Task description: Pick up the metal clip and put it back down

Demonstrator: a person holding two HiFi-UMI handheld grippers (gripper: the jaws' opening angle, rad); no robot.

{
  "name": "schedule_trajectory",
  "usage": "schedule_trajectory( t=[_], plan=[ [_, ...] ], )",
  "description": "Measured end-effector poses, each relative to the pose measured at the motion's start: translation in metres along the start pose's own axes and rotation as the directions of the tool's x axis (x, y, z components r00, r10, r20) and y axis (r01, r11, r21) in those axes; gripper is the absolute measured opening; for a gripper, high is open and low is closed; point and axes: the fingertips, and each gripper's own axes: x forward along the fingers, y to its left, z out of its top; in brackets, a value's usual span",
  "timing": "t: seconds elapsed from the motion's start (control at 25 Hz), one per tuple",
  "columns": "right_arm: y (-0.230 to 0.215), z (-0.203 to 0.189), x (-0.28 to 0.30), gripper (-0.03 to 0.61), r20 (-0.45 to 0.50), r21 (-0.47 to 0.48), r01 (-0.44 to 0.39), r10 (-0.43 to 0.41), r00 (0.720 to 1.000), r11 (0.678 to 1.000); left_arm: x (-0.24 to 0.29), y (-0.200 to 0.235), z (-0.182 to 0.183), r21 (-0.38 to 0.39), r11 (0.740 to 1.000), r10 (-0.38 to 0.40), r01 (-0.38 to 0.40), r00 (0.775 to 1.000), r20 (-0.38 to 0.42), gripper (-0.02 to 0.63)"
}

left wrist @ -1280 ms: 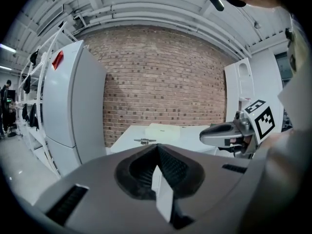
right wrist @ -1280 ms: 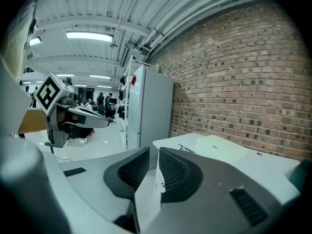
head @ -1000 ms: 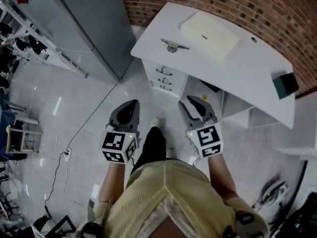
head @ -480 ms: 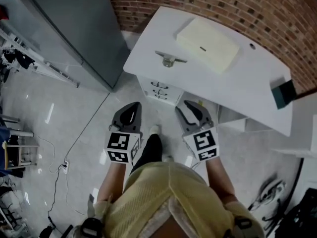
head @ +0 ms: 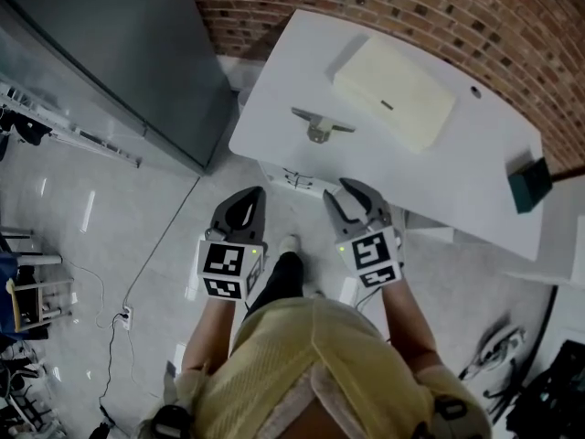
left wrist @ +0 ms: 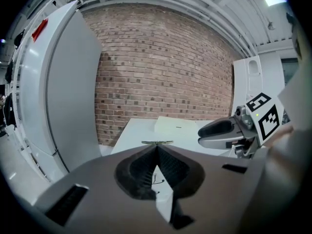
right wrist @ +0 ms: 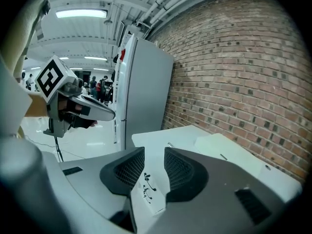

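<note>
The metal clip [head: 320, 126] lies flat on the white desk [head: 274, 117], near its front left part; in the left gripper view the clip [left wrist: 157, 142] shows as a thin strip just past the jaw tips. Both grippers hang over the floor in front of the desk, short of the clip. My left gripper [head: 250, 193] is shut with nothing between its jaws [left wrist: 156, 148]. My right gripper [head: 352, 193] is open and empty [right wrist: 154, 156], its jaws a small gap apart.
A flat cream box [head: 395, 92] lies on the desk behind the clip. A dark teal object [head: 528, 187] sits at the desk's right end. Drawers [head: 300, 178] are under the desk. A grey fridge [head: 119, 53] stands left; a brick wall [head: 439, 7] is behind.
The view has shifted toward the desk: both grippers now sit closer to its front edge and the clip. Neither gripper has changed its jaw state.
</note>
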Motion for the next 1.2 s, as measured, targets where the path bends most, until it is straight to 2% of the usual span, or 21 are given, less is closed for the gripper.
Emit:
schedule_trajectory(
  t=[0.2,0.32,0.44,0.6,0.68,0.88,1.08,1.2],
  plan=[
    [-0.015,0.006,0.034,0.104,-0.002,-0.01,0.029,-0.029,1.0,1.0,0.023,0.026,0.006,0.012,1.0,-0.006,0.005,1.0,0.005,-0.009],
    [-0.022,0.008,0.051,0.104,-0.047,-0.039,0.031,-0.033,0.998,0.999,0.037,0.039,0.006,0.01,1.0,-0.016,0.016,1.0,-0.004,-0.009],
    [-0.028,0.008,0.071,0.104,-0.044,-0.036,0.045,-0.046,0.998,0.998,0.048,0.05,0.008,0.011,1.0,-0.027,0.027,1.0,-0.008,-0.009],
    [-0.032,0.006,0.088,0.104,-0.097,-0.087,0.048,-0.057,0.994,0.995,0.062,0.063,0.011,0.028,0.999,-0.038,0.038,0.999,-0.012,-0.009],
    [-0.036,0.001,0.099,0.104,-0.092,-0.092,0.05,-0.058,0.994,0.995,0.068,0.067,0.009,0.017,0.999,-0.037,0.037,0.999,-0.029,-0.009],
    [-0.048,-0.005,0.119,0.104,-0.107,-0.113,0.004,-0.016,0.994,0.994,0.084,0.074,0.013,0.006,1.0,0.008,-0.008,1.0,-0.017,-0.009],
    [-0.057,-0.013,0.139,0.104,-0.121,-0.161,-0.067,0.048,0.992,0.985,0.095,0.07,0.008,-0.045,0.997,0.055,-0.057,0.997,-0.049,-0.009],
    [-0.061,-0.014,0.151,0.104,-0.113,-0.186,-0.09,0.07,0.991,0.978,0.1,0.07,0.008,-0.05,0.995,0.084,-0.087,0.995,-0.047,-0.009]
  ],
)
